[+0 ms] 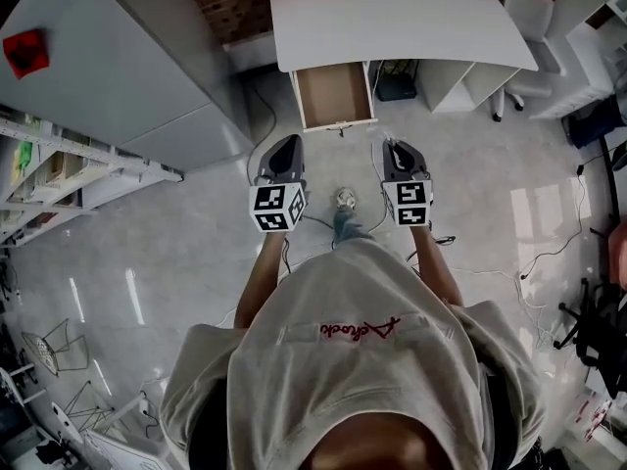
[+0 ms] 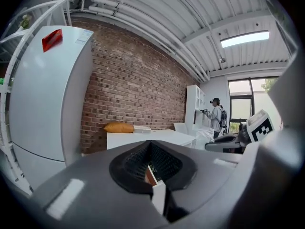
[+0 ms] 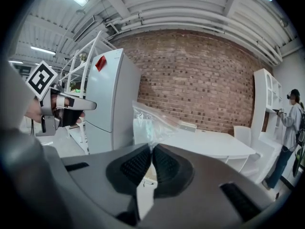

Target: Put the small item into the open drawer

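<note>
The pick-up looks done and the delivery has not begun. In the right gripper view the right gripper (image 3: pixel 152 149) has its jaws pressed together on the lower edge of a small clear plastic bag (image 3: pixel 147 123), which stands up crumpled above the pads; that bag is, by my reading, the small item. In the left gripper view the left gripper (image 2: pixel 150 144) has its jaws closed tip to tip with nothing between them, so only 1 of the 2 claws carries anything. From the head view the person stands back from the white desk (image 1: pixel 392 23), with the open drawer (image 1: pixel 335 94) at 12 o'clock, pulled out toward them and showing a bare brown bottom. Both grippers are held level in front of the body, the left at about 11 o'clock and the right at about 1 o'clock, well apart from the drawer. A grey fridge (image 1: pixel 147 67) stands at 10 o'clock. What is left, as I judge it: close the gap to the desk, bring the bag over the drawer and let it go inside.
</note>
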A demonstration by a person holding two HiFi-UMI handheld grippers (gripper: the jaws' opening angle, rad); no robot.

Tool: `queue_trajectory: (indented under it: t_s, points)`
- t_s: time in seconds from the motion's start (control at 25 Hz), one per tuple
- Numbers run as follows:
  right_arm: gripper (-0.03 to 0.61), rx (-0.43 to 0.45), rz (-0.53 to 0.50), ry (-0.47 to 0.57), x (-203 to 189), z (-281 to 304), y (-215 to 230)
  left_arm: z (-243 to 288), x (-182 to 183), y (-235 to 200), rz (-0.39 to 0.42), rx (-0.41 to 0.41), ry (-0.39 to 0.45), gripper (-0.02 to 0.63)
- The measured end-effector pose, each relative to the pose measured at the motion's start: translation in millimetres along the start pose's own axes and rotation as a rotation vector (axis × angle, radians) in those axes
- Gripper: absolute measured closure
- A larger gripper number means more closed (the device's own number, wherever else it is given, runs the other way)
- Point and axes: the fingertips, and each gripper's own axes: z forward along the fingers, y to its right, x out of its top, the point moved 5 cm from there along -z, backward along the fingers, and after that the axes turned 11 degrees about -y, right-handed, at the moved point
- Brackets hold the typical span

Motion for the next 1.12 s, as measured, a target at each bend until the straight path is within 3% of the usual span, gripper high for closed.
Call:
queue_trajectory:
  t_s: [0.44,0.84,1.12]
  points:
    - [0.565,0.005,0.027,0.038,64,103,93,121,77,-37,0.019,0.026,0.0,0.606]
    - [0.565,0.045,0.019,0.022,84,177,130,184,85,-64,-0.014,0.07,-0.028,0.604]
    - [0.565,0.082,-0.009,0.023,104,213,126,189,85,-91,-0.044,0.122,-0.029,0.605]
